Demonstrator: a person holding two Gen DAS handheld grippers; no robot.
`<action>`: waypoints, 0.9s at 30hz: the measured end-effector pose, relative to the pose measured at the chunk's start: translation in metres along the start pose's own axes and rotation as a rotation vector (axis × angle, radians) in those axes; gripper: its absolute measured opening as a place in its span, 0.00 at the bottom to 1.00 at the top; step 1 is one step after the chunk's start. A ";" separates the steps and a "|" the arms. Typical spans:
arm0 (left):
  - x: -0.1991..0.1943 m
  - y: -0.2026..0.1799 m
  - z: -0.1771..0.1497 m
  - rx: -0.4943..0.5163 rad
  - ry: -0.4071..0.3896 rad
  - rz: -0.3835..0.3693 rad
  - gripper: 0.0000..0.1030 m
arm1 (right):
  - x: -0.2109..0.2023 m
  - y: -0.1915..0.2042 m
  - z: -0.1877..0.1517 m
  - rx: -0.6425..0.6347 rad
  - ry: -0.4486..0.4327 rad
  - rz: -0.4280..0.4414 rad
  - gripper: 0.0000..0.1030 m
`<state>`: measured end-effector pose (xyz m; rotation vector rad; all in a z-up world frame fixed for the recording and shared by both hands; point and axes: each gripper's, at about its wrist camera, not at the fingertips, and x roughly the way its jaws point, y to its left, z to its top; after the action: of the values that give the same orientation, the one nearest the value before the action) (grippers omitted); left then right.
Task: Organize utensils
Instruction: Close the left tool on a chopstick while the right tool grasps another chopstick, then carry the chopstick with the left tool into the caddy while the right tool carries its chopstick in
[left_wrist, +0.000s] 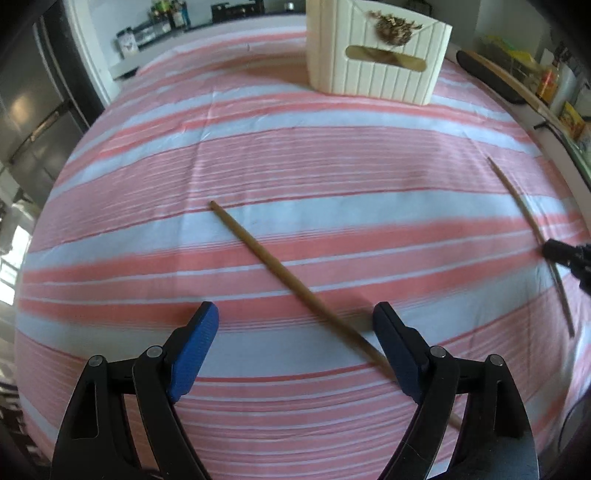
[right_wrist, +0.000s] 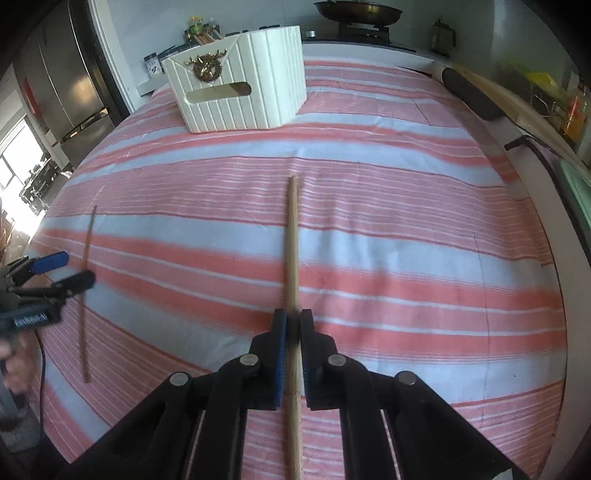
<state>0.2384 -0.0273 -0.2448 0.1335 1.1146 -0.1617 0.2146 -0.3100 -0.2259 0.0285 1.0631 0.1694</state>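
- The right gripper (right_wrist: 291, 325) is clamped on a wooden chopstick (right_wrist: 292, 251), its blue pads pressed against the stick from both sides.
- In the right wrist view that chopstick runs straight away from the gripper, its far tip pointing toward the far side of the striped cloth (right_wrist: 406, 221); its near end passes back between the black arms.
- The left gripper (left_wrist: 295, 321) has its jaws wide apart and grips nothing.
- A second chopstick (left_wrist: 291, 284) lies flat on the cloth, slanting from far left to near right; its near end passes under the right-hand finger (left_wrist: 399, 354) of the left gripper.
- In the left wrist view the held chopstick (left_wrist: 532, 229) shows as a thin curved line at the far right, with the right gripper (left_wrist: 565, 254) closed on it at the frame edge.
- In the right wrist view the left gripper (right_wrist: 61, 271) shows at the left edge, open, over the lying chopstick (right_wrist: 85, 295).
- A cream ribbed box (right_wrist: 240, 85) with a slot handle and a gold ornament stands on the far part of the counter (right_wrist: 369, 50), well apart from both chopsticks.
- More sticks (right_wrist: 208, 37) poke up at the box's far left corner.
- A dark pan (right_wrist: 358, 11) sits beyond the cloth, and a steel fridge (right_wrist: 62, 81) stands at the left.
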 end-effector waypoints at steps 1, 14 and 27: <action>0.001 0.004 0.002 0.016 0.016 -0.009 0.84 | -0.001 -0.003 -0.001 -0.003 0.008 0.001 0.07; 0.015 0.028 0.039 -0.096 0.068 -0.017 0.54 | 0.025 0.001 0.050 -0.081 0.150 0.044 0.33; -0.054 0.032 0.064 -0.116 -0.172 -0.245 0.03 | -0.044 0.006 0.085 -0.003 -0.164 0.185 0.07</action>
<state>0.2782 -0.0046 -0.1677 -0.1196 0.9637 -0.3203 0.2664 -0.3056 -0.1455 0.1360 0.8962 0.3304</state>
